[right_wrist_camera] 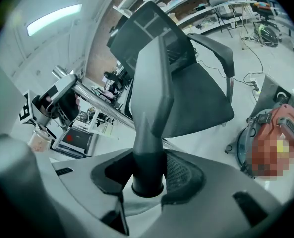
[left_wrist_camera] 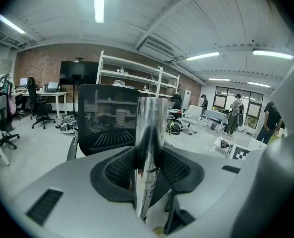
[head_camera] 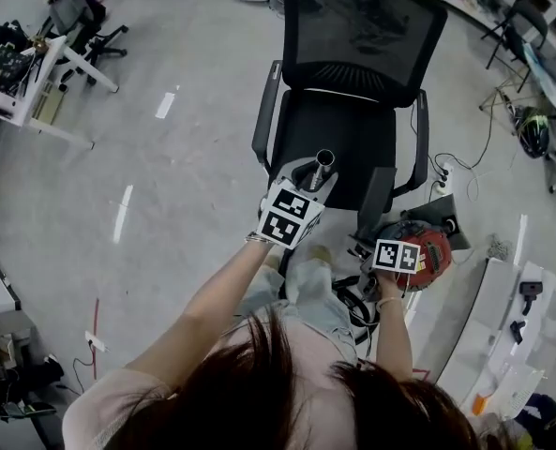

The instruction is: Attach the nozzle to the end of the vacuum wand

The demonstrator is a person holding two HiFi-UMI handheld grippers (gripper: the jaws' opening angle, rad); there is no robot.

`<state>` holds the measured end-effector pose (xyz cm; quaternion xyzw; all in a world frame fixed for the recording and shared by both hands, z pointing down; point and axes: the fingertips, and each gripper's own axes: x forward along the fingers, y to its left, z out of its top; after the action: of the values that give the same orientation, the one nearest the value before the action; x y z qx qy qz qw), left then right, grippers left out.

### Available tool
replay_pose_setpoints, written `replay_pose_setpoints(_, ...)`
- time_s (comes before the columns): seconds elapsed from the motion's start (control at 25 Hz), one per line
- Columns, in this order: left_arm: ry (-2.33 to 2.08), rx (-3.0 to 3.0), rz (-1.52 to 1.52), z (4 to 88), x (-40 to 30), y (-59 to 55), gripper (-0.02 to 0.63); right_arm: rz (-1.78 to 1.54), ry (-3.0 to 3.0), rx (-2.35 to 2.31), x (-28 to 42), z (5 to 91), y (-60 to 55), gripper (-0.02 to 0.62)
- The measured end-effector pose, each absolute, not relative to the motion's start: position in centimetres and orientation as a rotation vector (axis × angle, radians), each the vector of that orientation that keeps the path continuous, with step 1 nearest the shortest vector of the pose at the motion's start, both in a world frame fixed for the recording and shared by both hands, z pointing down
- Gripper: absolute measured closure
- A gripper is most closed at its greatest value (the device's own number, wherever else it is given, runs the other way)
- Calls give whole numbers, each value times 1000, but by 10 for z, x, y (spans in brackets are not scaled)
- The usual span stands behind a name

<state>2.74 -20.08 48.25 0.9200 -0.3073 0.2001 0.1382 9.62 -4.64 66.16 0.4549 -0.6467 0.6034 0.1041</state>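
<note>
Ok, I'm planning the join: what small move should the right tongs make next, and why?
Probably bring the right tongs toward the left tongs, turning the nozzle so its round collar faces the open end of the wand. Each piece is gripped, but they are apart, and the collar points back at its own tongs.

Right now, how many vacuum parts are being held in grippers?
2. The shiny metal wand is clamped in the left gripper; the dark nozzle is clamped in the right gripper. They are apart, not yet joined. Other parts may be out of view.
</note>
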Motion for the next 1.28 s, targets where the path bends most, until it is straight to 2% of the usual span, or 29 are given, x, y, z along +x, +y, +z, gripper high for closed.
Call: replay_pose_setpoints(1.28, -607, 2787, 508, 457, 3, -118, 445, 1516, -2173, 1730, 49, 536, -51, 414)
